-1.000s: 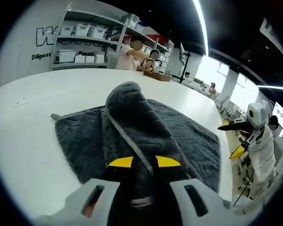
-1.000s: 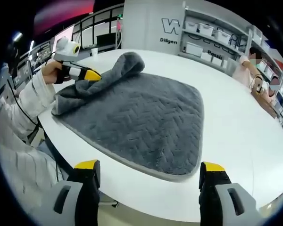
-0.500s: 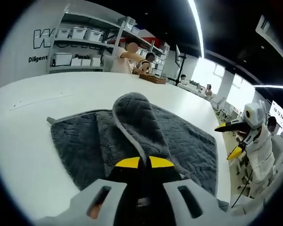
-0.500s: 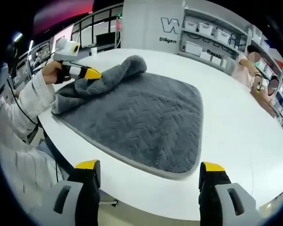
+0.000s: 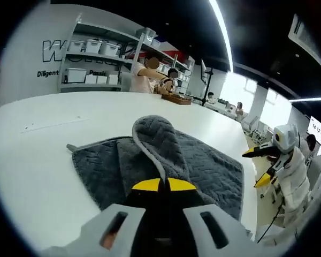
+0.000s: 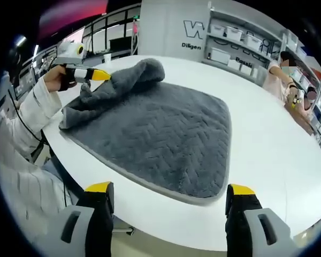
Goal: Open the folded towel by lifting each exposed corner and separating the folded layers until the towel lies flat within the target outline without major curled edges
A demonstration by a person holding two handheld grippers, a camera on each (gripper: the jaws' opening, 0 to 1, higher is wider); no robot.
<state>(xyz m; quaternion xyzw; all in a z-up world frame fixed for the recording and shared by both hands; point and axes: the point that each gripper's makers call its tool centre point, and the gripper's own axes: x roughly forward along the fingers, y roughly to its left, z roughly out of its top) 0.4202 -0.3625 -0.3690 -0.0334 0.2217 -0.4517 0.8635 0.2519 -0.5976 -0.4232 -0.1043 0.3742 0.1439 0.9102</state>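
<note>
White table [image 6: 267, 144] bears one grey towel [image 6: 166, 134], left gripper [image 5: 160, 184] fingers pinching its corner, right gripper [image 6: 168, 195] fingers spread, empty.

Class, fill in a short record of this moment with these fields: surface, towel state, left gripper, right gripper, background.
surface: white table
towel state: grey towel mostly spread, one corner raised in a curled fold
left gripper: left gripper shut on the raised towel corner
right gripper: right gripper open, near the table's edge, apart from the towel
background: shelves with white bins
</note>
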